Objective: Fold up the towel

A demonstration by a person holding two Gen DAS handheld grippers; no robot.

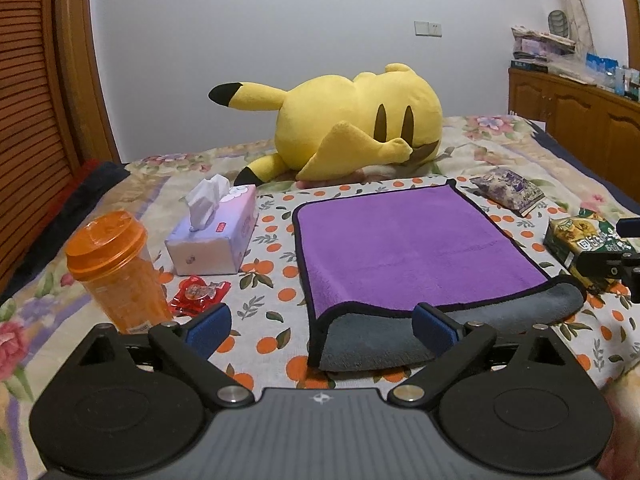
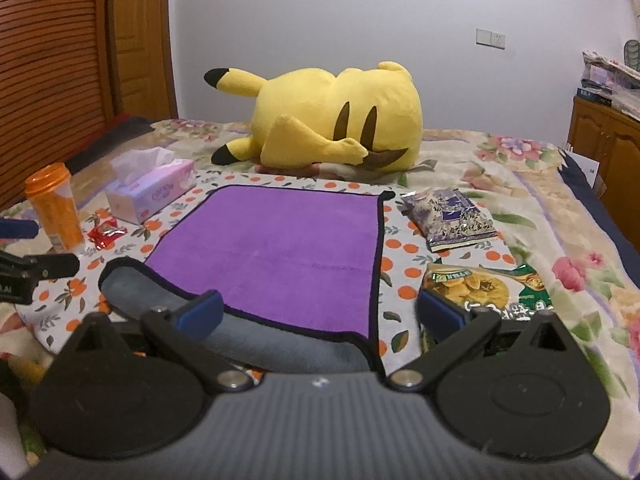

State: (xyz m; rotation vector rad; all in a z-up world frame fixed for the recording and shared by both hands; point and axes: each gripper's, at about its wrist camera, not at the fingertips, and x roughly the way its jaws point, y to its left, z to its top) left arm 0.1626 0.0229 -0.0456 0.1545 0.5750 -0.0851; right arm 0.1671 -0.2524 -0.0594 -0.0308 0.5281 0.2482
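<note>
A purple towel (image 1: 412, 246) with a grey underside and black trim lies folded on the orange-print cloth (image 1: 276, 216). Its near folded edge shows grey. It also shows in the right wrist view (image 2: 288, 248). My left gripper (image 1: 324, 326) is open and empty, its blue pads either side of the towel's near left corner. My right gripper (image 2: 320, 314) is open and empty over the towel's near right corner. Each gripper shows at the edge of the other's view: the right one (image 1: 612, 258) and the left one (image 2: 24, 268).
A yellow plush toy (image 1: 352, 124) lies behind the towel. A tissue box (image 1: 216, 236), an orange bottle (image 1: 116, 268) and a red packet (image 1: 198, 292) sit left. Two snack bags (image 2: 452, 218) (image 2: 488, 284) sit right. A wooden cabinet (image 1: 580, 116) stands far right.
</note>
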